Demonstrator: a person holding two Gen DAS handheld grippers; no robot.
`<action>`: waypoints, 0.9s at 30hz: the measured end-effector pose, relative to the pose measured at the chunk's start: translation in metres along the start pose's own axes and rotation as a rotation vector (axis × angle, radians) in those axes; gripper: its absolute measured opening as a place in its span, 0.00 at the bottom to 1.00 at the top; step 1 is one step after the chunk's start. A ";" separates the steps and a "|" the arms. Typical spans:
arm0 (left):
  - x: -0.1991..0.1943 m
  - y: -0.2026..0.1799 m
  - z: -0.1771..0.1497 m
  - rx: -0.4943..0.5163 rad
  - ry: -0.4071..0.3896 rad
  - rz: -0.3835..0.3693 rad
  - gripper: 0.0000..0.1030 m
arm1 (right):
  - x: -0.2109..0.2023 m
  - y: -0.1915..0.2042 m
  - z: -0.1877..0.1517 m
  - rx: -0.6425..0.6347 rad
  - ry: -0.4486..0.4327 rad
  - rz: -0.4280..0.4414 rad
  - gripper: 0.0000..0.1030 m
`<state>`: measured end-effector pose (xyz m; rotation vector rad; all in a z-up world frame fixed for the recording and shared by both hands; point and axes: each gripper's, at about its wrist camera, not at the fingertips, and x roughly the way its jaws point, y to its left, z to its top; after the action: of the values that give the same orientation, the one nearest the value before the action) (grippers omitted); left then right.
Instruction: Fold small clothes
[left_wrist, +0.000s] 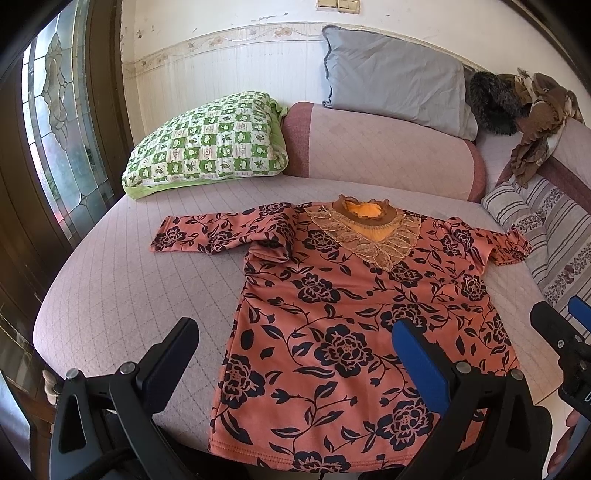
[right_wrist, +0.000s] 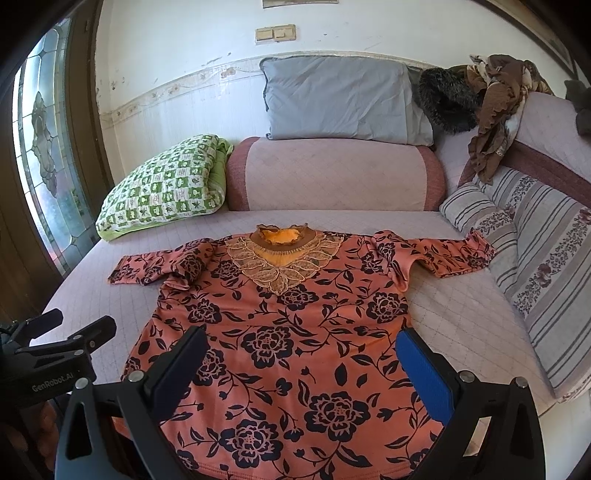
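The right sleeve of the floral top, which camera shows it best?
The right wrist view: the right sleeve lies fully spread toward the striped cushion. In the left wrist view the same sleeve is squeezed and foreshortened near the frame's edge.

The blouse (right_wrist: 291, 332) is soft matt knit cloth, its collar (right_wrist: 282, 258) trimmed in stiff, faintly shiny lace. Under it the bed cover (left_wrist: 122, 295) is quilted matt fabric. The left gripper (left_wrist: 295, 350) is matt black plastic with 1 ribbed blue pad (left_wrist: 421, 354) and bright metal pins.
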<state>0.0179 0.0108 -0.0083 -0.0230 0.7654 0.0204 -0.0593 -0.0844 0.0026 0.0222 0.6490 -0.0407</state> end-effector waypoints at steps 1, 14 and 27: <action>0.000 0.000 0.001 -0.001 0.000 0.001 1.00 | 0.001 0.000 0.001 0.001 0.001 0.001 1.00; 0.005 0.000 0.002 -0.002 0.006 0.001 1.00 | 0.005 0.001 0.003 -0.003 0.001 0.004 1.00; 0.017 0.014 -0.001 -0.032 0.017 0.014 1.00 | 0.017 -0.010 0.003 0.036 0.030 0.072 1.00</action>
<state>0.0295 0.0249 -0.0210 -0.0479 0.7820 0.0457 -0.0442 -0.0948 -0.0058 0.0805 0.6765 0.0175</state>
